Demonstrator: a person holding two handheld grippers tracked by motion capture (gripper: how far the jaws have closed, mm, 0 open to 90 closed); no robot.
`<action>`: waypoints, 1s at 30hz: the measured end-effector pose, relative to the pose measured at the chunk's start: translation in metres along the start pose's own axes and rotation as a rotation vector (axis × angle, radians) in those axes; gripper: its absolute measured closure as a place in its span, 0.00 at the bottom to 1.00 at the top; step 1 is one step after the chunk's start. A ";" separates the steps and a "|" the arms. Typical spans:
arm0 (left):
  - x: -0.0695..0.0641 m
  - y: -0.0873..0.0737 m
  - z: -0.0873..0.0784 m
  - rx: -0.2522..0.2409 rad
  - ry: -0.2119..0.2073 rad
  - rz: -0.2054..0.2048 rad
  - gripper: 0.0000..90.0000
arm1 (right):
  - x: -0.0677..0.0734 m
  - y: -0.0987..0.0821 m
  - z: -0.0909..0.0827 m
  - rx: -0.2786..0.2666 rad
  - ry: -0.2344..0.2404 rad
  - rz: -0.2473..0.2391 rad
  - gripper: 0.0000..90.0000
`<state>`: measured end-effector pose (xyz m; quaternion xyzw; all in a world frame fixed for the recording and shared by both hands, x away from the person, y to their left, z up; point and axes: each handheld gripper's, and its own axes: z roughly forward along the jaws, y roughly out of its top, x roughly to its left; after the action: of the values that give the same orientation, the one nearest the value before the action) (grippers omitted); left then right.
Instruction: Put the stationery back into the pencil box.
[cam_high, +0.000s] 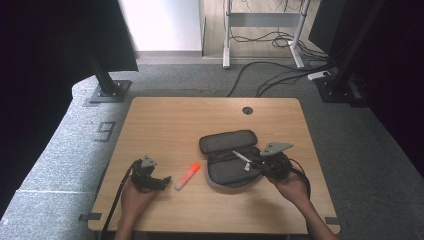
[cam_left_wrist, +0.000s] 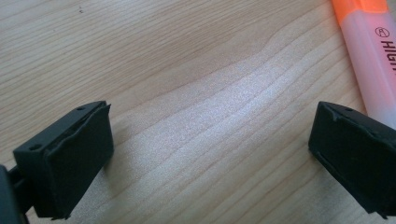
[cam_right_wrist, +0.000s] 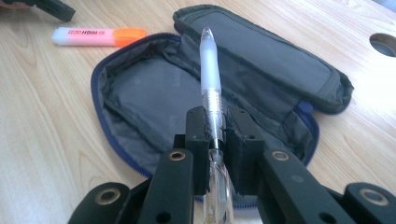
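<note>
While your left gripper (cam_high: 161, 181) rests with fingers (cam_left_wrist: 70, 163) spread apart on the surface (cam_high: 165, 125), one orange-capped highlighter (cam_high: 187, 176) lies beside it; your right gripper (cam_right_wrist: 215, 135) clenches one clear pen (cam_right_wrist: 210, 70) above one open grey pencil case (cam_high: 225, 160).

Pencil case (cam_right_wrist: 154, 93): dark grey fabric inside, blue zip edging round rim. Pen (cam_right_wrist: 210, 70): clear barrel, frosted whitish grip section, silvery band, held over case lining. Highlighter (cam_right_wrist: 93, 36): pale pink body, orange cap, dark lettering along side. Table (cam_high: 165, 125): light wood, wavy grain lines, dark round hole near far edge. Right gripper (cam_right_wrist: 217, 126): black jaws, brass-coloured rivets. Left gripper (cam_left_wrist: 205, 154): matt black pads. Floor (cam_high: 60, 145): speckled grey carpet.
</note>
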<state>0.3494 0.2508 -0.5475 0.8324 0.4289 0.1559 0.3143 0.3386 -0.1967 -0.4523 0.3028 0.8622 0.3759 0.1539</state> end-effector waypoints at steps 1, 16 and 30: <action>0.000 0.000 0.000 0.000 -0.001 0.000 0.00 | 0.000 0.002 0.002 -0.001 0.002 0.001 0.87; 0.000 0.000 0.000 0.000 -0.001 0.000 0.00 | -0.004 0.012 0.045 0.031 0.020 -0.046 0.87; 0.000 0.000 0.000 0.000 0.000 0.000 0.00 | -0.012 -0.003 0.076 0.089 0.026 -0.034 0.87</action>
<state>0.3494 0.2509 -0.5475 0.8325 0.4288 0.1559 0.3142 0.3840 -0.1634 -0.5055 0.2896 0.8850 0.3385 0.1355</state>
